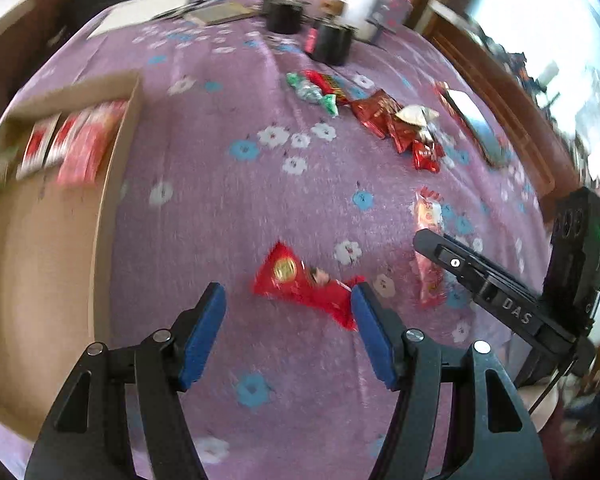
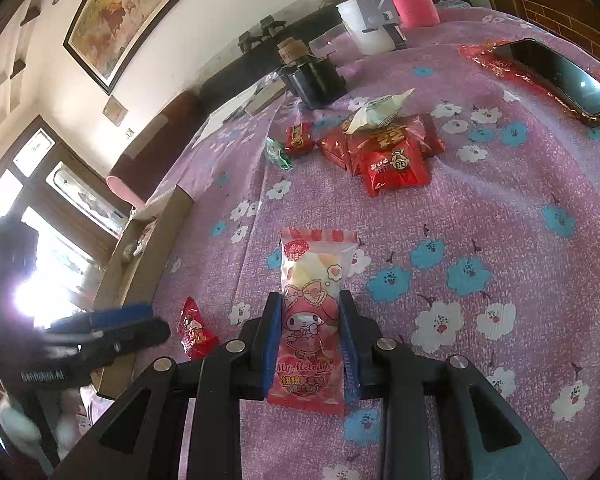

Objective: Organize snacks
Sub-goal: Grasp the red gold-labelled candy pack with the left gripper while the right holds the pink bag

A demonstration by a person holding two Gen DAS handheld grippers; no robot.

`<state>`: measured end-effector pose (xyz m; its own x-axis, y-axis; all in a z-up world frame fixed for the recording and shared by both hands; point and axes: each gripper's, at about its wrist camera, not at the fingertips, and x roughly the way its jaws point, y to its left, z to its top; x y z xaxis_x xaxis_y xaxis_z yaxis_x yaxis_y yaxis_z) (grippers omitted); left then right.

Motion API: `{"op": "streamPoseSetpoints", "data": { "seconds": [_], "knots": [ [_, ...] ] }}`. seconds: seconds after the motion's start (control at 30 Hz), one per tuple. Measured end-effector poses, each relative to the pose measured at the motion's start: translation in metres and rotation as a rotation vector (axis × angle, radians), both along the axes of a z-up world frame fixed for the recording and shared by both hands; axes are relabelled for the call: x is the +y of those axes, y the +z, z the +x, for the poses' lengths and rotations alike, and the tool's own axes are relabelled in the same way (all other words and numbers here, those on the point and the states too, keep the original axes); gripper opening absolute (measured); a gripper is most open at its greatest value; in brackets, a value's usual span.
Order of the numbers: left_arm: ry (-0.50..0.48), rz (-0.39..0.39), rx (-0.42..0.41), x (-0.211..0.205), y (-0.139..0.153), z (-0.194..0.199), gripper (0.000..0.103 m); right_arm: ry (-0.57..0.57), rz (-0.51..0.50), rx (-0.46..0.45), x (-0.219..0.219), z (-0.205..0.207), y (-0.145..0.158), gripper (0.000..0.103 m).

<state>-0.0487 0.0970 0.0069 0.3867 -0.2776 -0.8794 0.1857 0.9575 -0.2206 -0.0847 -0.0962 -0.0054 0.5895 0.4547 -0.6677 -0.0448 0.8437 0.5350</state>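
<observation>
Pads of right hand-held gripper (image 2: 310, 334) pinch pink snack packet (image 2: 310, 312); left hand-held gripper (image 1: 288, 322) gapes above red candy (image 1: 304, 284).

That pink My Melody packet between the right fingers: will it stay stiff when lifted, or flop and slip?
The pink packet looks like thin glossy film around a soft puffy sweet, so it is probably very light and will likely droop at its long free end. The right gripper presses its lower half only; the shiny wrap may slide against the fingers.

Framed painting (image 2: 128, 12), bright windows (image 1: 548, 40)
</observation>
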Motion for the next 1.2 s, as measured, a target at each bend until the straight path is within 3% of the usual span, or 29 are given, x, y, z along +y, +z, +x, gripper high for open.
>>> {"op": "streamPoseSetpoints", "data": {
  "seconds": [0.13,0.4,0.43,0.47,0.5,0.53,0.63,0.8,0.83,0.93,0.97,1.1,1.2],
  "knots": [
    [0.077,-0.072,-0.022,-0.015,-0.005,0.000,0.064,-0.001,-0.005,-0.002,0.001,0.000,0.000,0.030],
    [0.055,0.077,-0.104,-0.042,-0.021,0.016,0.064,-0.018,0.005,-0.001,-0.002,-0.001,0.000,0.030],
    [0.045,0.085,-0.111,-0.042,-0.022,0.015,0.059,-0.018,0.005,-0.002,-0.002,-0.001,0.000,0.030],
    [0.039,0.102,-0.125,-0.041,-0.021,0.014,0.037,-0.018,0.003,-0.002,-0.002,-0.001,0.000,0.030],
    [0.029,0.117,-0.135,-0.040,-0.021,0.014,0.027,-0.018,0.001,-0.003,-0.002,-0.001,0.000,0.030],
    [0.022,0.109,-0.133,-0.036,-0.020,0.014,0.021,-0.017,-0.002,-0.003,-0.002,-0.001,0.000,0.030],
    [0.037,0.073,-0.112,-0.023,-0.019,0.015,0.018,-0.017,-0.005,-0.004,-0.002,-0.001,-0.001,0.030],
    [0.010,0.012,-0.108,-0.014,-0.013,0.004,0.020,-0.013,-0.001,-0.006,-0.001,-0.001,0.001,0.033],
    [0.003,0.023,-0.114,-0.013,-0.011,0.000,0.026,-0.013,-0.007,-0.007,0.000,-0.001,0.001,0.034],
    [0.009,0.030,-0.144,-0.007,-0.002,-0.007,0.059,-0.007,-0.019,-0.012,0.003,-0.002,0.002,0.037],
    [0.019,0.036,-0.166,-0.005,0.002,-0.007,0.062,-0.005,-0.019,-0.014,0.004,-0.002,0.002,0.038],
    [0.051,0.072,-0.197,-0.003,0.006,0.007,0.062,0.003,-0.028,-0.008,0.006,-0.001,0.004,0.040],
    [0.056,0.158,-0.192,-0.012,-0.005,0.022,0.062,0.024,-0.061,0.001,0.012,0.002,0.007,0.045]
  ]
}}
